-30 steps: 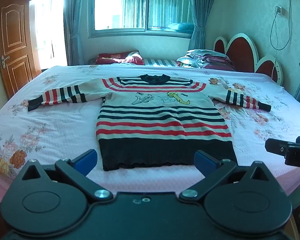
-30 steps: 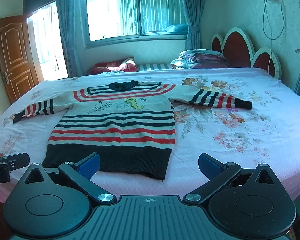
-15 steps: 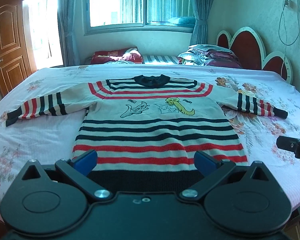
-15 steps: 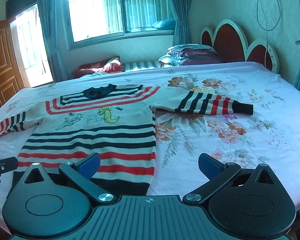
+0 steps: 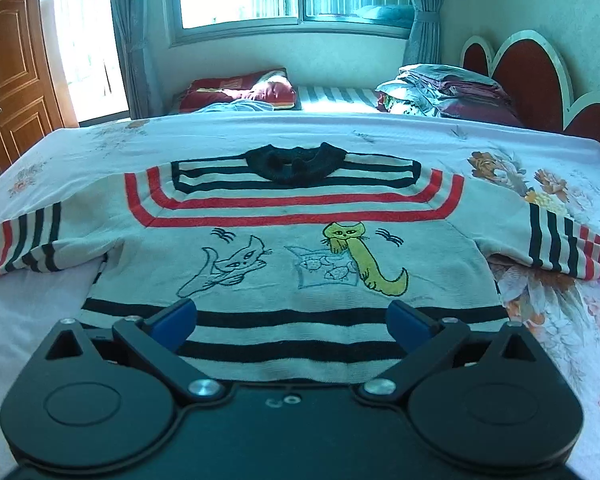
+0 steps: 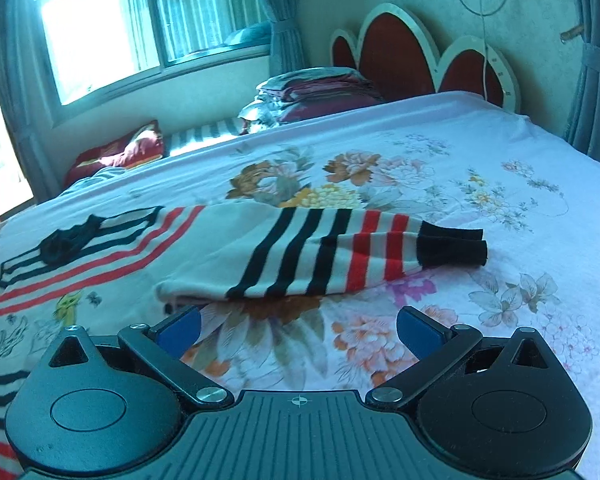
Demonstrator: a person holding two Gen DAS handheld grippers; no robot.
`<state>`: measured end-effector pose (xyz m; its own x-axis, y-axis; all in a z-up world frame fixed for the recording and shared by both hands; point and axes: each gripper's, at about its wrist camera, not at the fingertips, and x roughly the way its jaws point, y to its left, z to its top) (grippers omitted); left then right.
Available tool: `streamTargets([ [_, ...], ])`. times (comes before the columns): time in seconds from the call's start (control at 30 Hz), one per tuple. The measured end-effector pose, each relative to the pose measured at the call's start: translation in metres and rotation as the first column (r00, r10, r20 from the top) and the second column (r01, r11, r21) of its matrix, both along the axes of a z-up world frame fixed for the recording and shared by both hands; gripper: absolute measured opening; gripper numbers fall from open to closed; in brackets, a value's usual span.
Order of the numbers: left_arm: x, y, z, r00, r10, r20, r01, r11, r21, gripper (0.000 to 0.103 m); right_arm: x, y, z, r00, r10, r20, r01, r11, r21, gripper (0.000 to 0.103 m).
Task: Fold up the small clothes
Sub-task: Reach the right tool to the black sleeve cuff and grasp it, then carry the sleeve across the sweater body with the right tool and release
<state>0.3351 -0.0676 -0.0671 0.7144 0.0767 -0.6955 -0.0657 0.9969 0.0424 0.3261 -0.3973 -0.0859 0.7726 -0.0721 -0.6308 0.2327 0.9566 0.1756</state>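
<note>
Sweater lies flat and face up on the flowered bedsheet, both sleeves stretched out, black collar pointing toward the window side. I use the collar as my marker. My left gripper hovers over the chest stripes, below the collar and just under the two cat drawings, its blue pads spread wide and holding nothing. My right gripper sits off to the collar's right, over bare sheet just in front of the striped right sleeve, jaws also spread and empty. That sleeve's black cuff points away from the collar.
</note>
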Motion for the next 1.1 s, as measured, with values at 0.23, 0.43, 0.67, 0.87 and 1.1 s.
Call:
streamTargets([
  [0.23, 0.052, -0.021, -0.025, 0.994, -0.058, -0.096, 0.049, 0.994, -0.099, 0.090, 0.045, -0.062, -0.035, 0.992, -0.118, -0.042, 0.121, 0.990, 0.067, 0.054],
  [0.43, 0.082, -0.032, -0.033, 0.991, -0.052, -0.122, 0.041, 0.995, -0.092, 0.093, 0.059, -0.122, -0.064, 0.959, -0.277, -0.061, 0.283, 0.929, 0.238, 0.053],
  [0.67, 0.105, -0.043, -0.038, 0.986, -0.077, -0.151, 0.069, 0.996, -0.056, 0.093, 0.066, -0.156, -0.089, 0.934, -0.354, -0.049, 0.344, 0.853, 0.393, 0.044],
  [0.87, 0.110, -0.037, -0.034, 0.984, -0.080, -0.162, 0.071, 0.996, -0.058, 0.088, 0.065, -0.159, -0.087, 0.920, -0.389, -0.037, 0.377, 0.858, 0.348, 0.008],
  [1.1, 0.094, 0.010, -0.030, 0.980, -0.032, -0.198, 0.024, 0.999, -0.042, 0.076, 0.109, -0.109, -0.067, 0.991, -0.132, -0.021, 0.130, 0.990, -0.047, 0.007],
])
